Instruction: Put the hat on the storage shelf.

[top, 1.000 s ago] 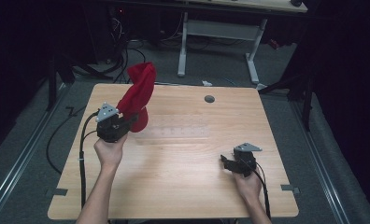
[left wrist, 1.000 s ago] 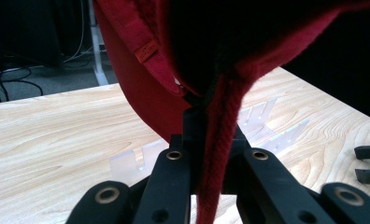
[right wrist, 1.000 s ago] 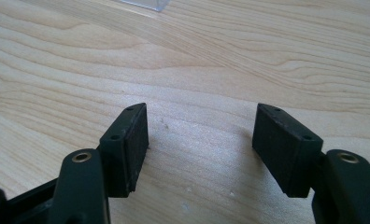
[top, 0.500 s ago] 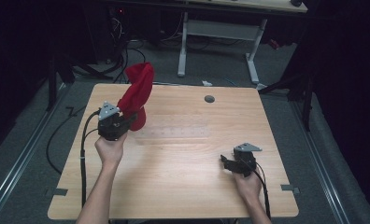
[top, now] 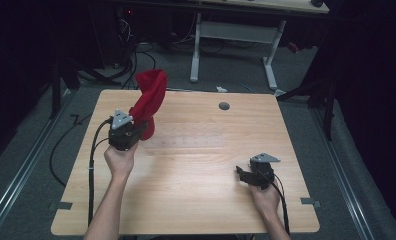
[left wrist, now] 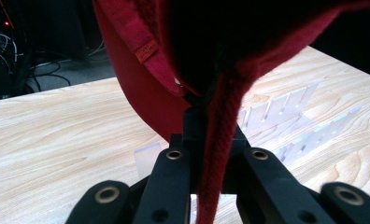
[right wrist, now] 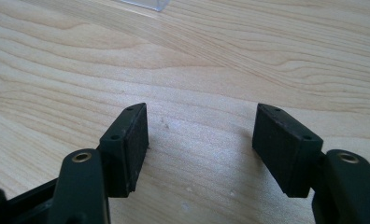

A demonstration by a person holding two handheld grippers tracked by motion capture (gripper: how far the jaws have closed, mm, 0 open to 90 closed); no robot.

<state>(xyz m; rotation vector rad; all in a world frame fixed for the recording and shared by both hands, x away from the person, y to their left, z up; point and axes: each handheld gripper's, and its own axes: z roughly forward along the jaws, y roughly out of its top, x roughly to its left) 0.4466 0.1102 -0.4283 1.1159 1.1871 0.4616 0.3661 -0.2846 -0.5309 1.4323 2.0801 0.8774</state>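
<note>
My left gripper point(top: 136, 131) pinches the red cloth point(top: 150, 97), lifted above the table's point(top: 196, 200) far-left corner — mid-carry, I judge. My right gripper point(top: 246, 175) rests spread and empty; next it should take the hanging edge — steadily.

A light wooden table point(top: 196, 200) with rounded corners stood on grey carpet point(top: 31, 165), its grain running across its width. A round dark grommet point(top: 224, 106) sat near the far edge, right of centre. Behind the table, a second desk on a white metal frame point(top: 233, 45) stood against a dark, unlit background. Black cables point(top: 136, 55) lay tangled on the floor beyond the far-left corner. Pale rails point(top: 16, 175) ran along the floor on both sides, and small tape marks point(top: 308, 202) lay beside the near corners.
</note>
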